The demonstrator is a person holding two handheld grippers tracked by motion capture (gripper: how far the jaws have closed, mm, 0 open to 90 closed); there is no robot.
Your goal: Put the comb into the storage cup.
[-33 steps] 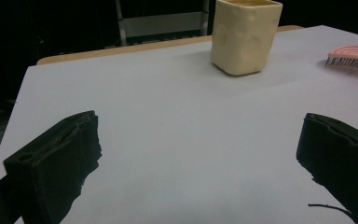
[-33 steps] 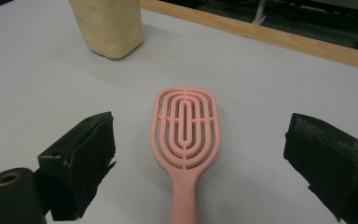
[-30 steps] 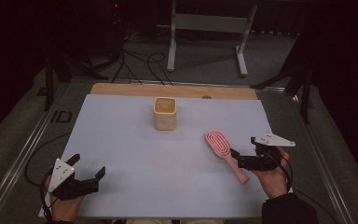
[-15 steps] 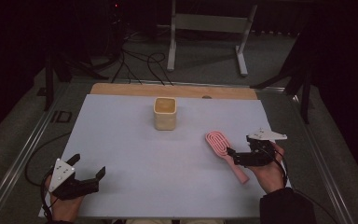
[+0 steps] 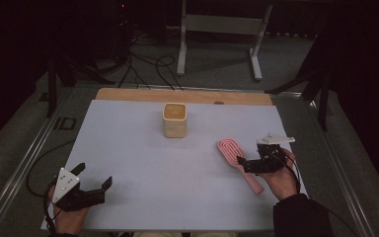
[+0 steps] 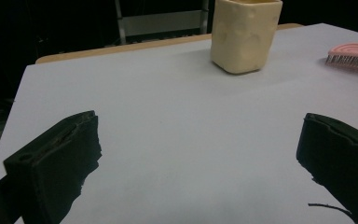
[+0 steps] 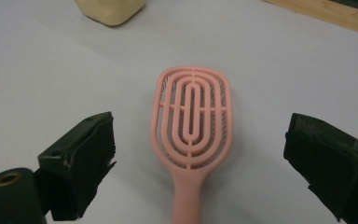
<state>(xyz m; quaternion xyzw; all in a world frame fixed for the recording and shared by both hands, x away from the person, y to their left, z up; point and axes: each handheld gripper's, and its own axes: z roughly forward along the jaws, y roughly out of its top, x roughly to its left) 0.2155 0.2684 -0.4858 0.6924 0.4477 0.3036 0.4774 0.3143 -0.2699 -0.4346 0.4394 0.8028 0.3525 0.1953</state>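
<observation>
A pink hairbrush (image 5: 230, 152) lies bristles down on the white tabletop (image 5: 143, 158), right of centre, its handle pointing toward the person. My right gripper (image 5: 245, 165) hovers open over it. In the right gripper view the two black jaws stand wide on either side of the hairbrush (image 7: 193, 116), around its neck, and this gripper (image 7: 200, 156) does not touch it. A cream cup (image 5: 175, 120) stands upright at mid-table toward the back. My left gripper (image 5: 93, 176) rests open at the front left with nothing between its jaws (image 6: 196, 154).
In the left gripper view the cream cup (image 6: 244, 35) stands ahead, with the hairbrush (image 6: 354, 56) at the right edge. A wooden strip (image 5: 182, 95) borders the table's far side. Metal rails run along both sides; a stand and cables sit on the floor beyond.
My right gripper has moved left and forward over the hairbrush, so its jaws now straddle the brush's neck. The left gripper, cup and brush have not moved.
</observation>
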